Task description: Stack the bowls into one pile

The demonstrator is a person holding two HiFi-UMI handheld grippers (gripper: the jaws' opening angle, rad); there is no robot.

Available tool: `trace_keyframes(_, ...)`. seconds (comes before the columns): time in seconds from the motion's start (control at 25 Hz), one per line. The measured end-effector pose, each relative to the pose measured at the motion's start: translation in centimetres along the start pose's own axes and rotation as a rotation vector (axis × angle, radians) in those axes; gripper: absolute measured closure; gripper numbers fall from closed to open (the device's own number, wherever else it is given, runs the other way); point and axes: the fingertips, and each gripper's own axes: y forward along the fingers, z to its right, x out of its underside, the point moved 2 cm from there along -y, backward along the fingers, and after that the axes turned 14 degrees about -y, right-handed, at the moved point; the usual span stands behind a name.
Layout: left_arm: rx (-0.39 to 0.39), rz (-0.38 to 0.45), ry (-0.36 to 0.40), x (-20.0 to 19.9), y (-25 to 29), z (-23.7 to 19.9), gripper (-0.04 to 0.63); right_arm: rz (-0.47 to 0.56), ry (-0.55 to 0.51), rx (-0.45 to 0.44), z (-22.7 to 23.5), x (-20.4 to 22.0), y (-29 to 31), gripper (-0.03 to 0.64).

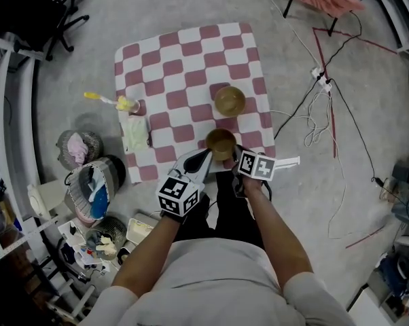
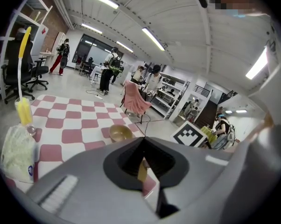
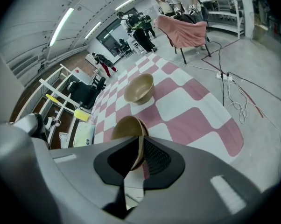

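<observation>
Covering concrete floor (image 1: 75,60), checkered cloth (image 1: 184,66), gripped bowl (image 1: 220,143)

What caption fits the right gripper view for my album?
Right gripper pinches the rim of a round tan bowl on a pink-and-white checked cloth; another tan bowl sits beyond.

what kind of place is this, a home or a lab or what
Most likely a lab or workshop hall, not a home: bare concrete floor with loose cables, metal shelving, and ceiling strip lights. The checkered cloth just lies on the floor.
</observation>
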Motion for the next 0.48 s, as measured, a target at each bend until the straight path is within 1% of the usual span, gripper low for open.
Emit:
trace_keyframes(0.16,-0.003,-0.005,-0.004,0.0,0.8,0.1,0.589,-0.025,-0.076,0.048,0.9,-0.1,-0.1,0.591)
trace_keyframes(0.24,-0.003,-0.008,-0.007,0.0,1.2,0.0,0.589,-0.020,-0.093,0.065,1.4,-0.5,-0.4,0.591)
trace_keyframes(0.48,0.000,-0.012,-0.007,-0.6,2.5,0.1,0.589,0.022,-0.105,0.056,1.6,-2.7,-1.1,0.592)
